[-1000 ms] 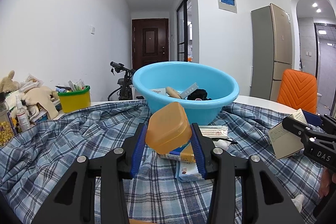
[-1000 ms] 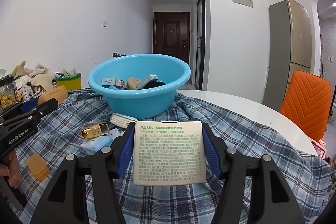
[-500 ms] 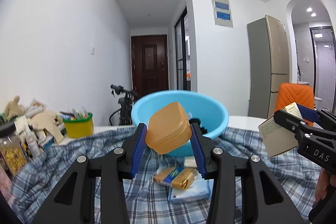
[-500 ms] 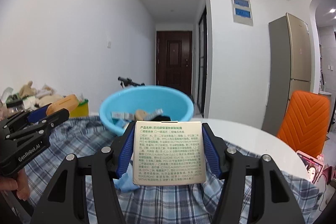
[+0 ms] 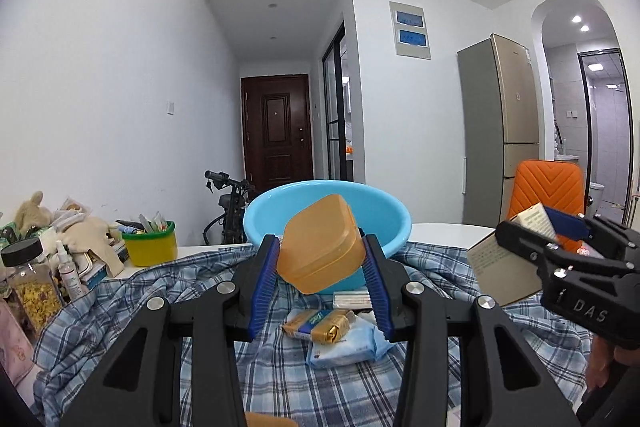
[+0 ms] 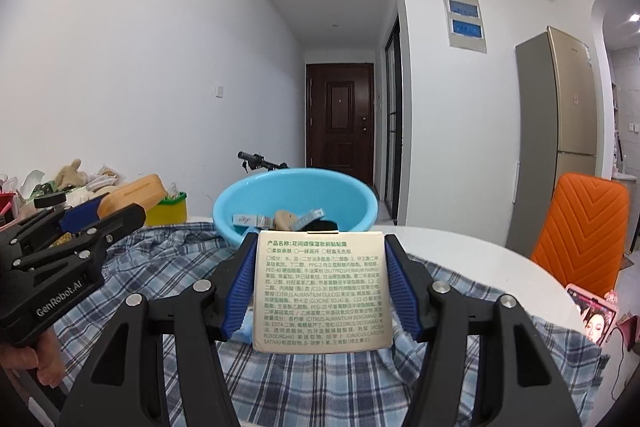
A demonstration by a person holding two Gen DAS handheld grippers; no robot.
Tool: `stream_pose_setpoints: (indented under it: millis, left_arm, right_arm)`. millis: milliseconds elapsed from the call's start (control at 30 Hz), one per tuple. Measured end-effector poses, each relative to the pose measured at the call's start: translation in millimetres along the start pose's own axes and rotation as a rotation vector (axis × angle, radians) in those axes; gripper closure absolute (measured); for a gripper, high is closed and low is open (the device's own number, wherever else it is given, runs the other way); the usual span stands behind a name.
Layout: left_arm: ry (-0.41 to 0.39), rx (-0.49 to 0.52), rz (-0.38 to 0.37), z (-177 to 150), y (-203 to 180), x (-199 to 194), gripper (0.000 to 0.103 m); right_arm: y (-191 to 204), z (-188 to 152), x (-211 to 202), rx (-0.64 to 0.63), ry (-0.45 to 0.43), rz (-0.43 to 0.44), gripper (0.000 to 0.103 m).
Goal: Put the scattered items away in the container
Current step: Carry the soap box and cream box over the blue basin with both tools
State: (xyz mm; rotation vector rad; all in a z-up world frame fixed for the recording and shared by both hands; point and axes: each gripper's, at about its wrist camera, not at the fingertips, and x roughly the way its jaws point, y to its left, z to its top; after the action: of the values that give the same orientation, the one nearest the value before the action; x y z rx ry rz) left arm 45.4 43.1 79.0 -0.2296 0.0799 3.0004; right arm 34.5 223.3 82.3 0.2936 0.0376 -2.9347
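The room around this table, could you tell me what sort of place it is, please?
Most likely a home's dining area: a fridge stands by the wall, a hallway leads to a front door, and an orange chair sits at the table.

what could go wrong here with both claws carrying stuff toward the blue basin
1. The orange case sits tilted between the left claw pads, caught near its corners, so it might twist loose before reaching the blue basin.
2. Both claws are close together; the right claw with the printed box could bump the left one at the rim.
3. The basin already holds items, so a dropped box may bounce out onto the plaid cloth.
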Motion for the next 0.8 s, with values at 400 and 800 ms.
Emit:
stream_pose_setpoints:
  millis: [400,800]
  left_arm:
    - [0.036,-0.030,-0.008,6,3,23,0.059]
    - [0.038,-0.090,-0.057,62,25,80,0.059]
  right_arm:
    - [0,17,18,-0.009,0.007,0.037,0.044]
    - [-13,65,82,-0.008,0.042,0.039,0.044]
